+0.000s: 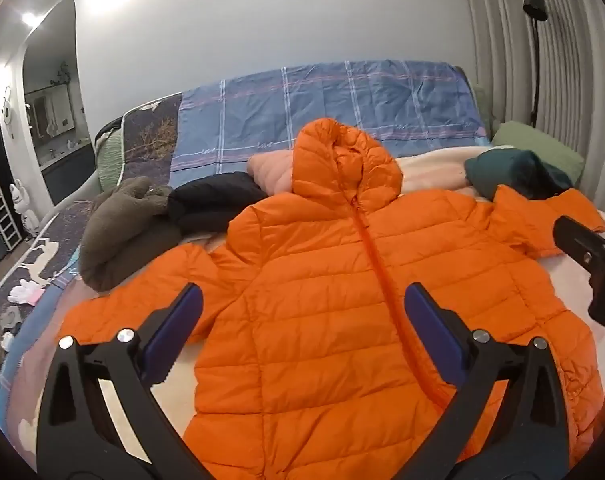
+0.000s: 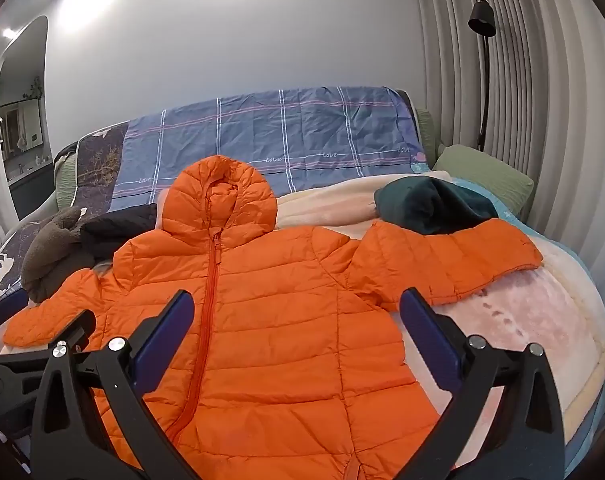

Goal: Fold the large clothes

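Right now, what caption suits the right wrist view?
Open right claw above a zipped orange hooded puffer jacket spread flat on the blanket-covered bed.

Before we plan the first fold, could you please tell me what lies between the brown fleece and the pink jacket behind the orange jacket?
A folded black jacket lies between the brown fleece and the pink jacket, clearest in the left wrist view.

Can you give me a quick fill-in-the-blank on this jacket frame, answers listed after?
1. The orange jacket lies spread on the bed with its zipper ____.
2. Its hood points toward the ____ plaid sheet.
3. The left gripper and right gripper both hold ____.
4. The dark green garment overlaps one ____ of the jacket.

Answers: closed; blue; nothing; sleeve
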